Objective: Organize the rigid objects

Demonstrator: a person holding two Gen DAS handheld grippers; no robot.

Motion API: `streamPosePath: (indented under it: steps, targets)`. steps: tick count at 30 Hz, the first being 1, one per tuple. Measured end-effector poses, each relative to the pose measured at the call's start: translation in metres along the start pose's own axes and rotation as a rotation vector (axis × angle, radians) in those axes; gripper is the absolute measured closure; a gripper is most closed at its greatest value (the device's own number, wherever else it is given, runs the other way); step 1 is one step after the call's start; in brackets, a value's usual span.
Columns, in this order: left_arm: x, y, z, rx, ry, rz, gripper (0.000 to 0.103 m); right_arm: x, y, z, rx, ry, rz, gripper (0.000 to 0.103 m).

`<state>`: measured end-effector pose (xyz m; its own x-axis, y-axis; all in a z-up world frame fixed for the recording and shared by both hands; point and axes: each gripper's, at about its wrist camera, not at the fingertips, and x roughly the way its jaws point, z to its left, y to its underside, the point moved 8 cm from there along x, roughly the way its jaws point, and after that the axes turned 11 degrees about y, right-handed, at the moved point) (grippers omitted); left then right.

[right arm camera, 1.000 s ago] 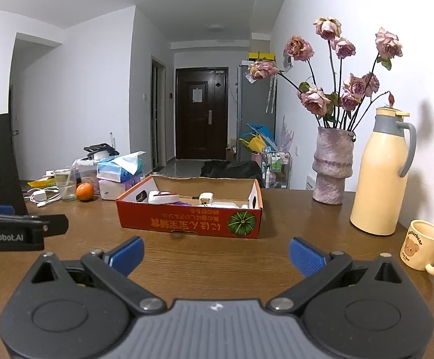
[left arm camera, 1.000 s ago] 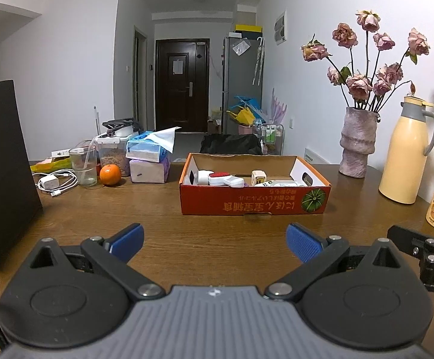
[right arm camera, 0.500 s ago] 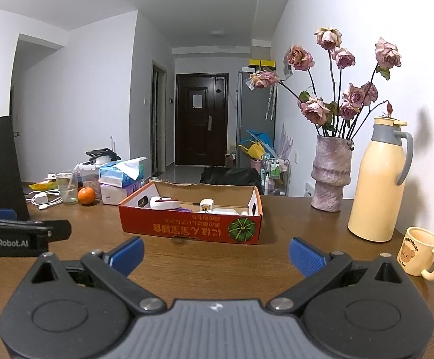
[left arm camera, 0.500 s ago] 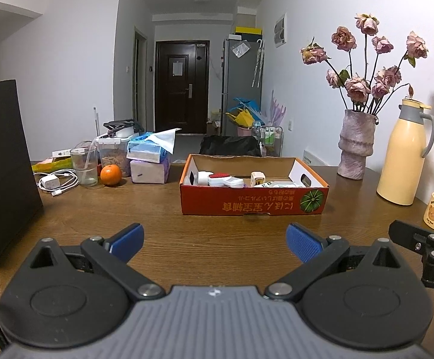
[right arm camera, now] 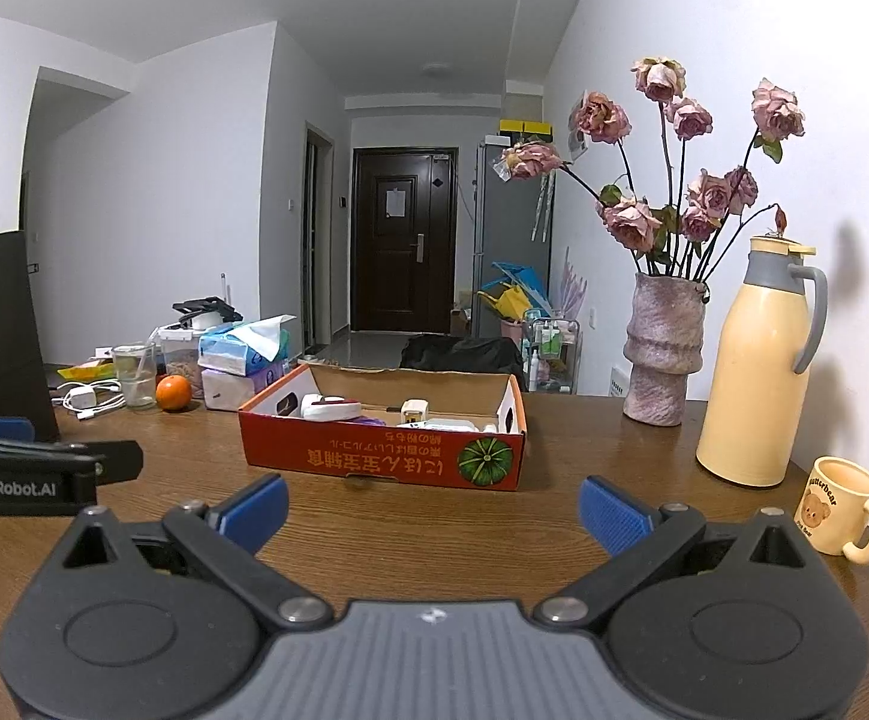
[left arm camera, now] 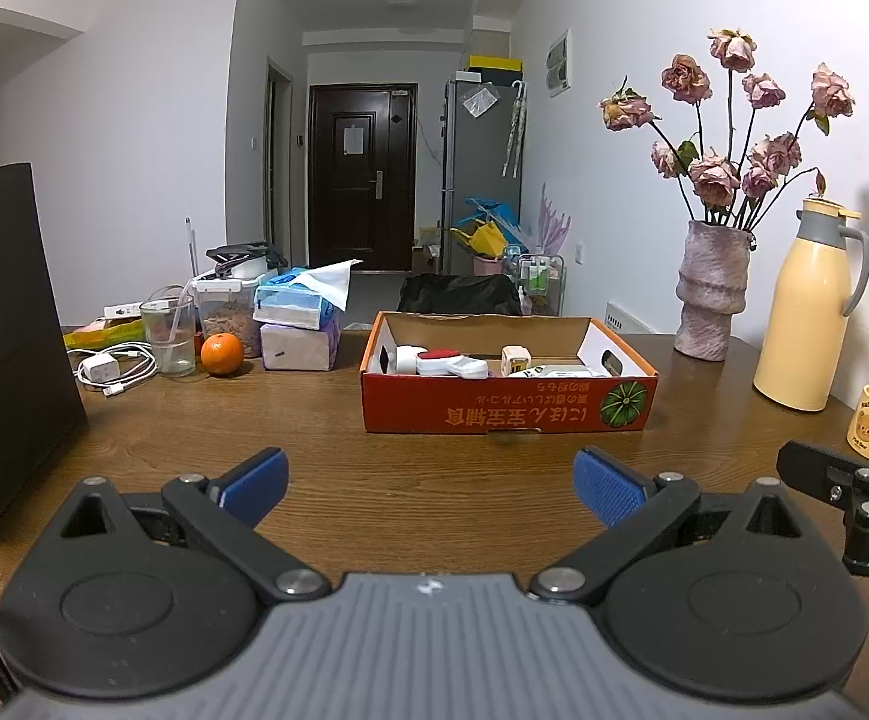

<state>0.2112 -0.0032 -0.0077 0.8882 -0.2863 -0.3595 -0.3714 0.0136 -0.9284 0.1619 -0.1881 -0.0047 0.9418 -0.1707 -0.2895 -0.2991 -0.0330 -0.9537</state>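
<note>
Left wrist view: the left gripper (left arm camera: 431,483), jaws spread and empty, faces the cardboard box (left arm camera: 509,414) of small items straight ahead and slightly right across the table (left arm camera: 254,414).

Right wrist view: the right gripper (right arm camera: 432,507), likewise spread and empty, has the box ahead-left, long side toward it; neither is clearly nearer.

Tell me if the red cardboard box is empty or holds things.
Holds things: the red cardboard box is open-topped, with several small white items lying inside.

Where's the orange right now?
The orange sits on the table far left in both wrist views, between the glass and the stacked tissue packs, left of the cardboard box.
</note>
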Motion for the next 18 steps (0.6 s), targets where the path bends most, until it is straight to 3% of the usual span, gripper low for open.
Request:
streamPosePath:
  steps: [18]
  targets:
    - [-0.0001,-0.0005,0.0004,0.001,-0.003,0.0,0.0,0.0009,-0.0007,0.0006,-0.001,0.0,0.002,0.0]
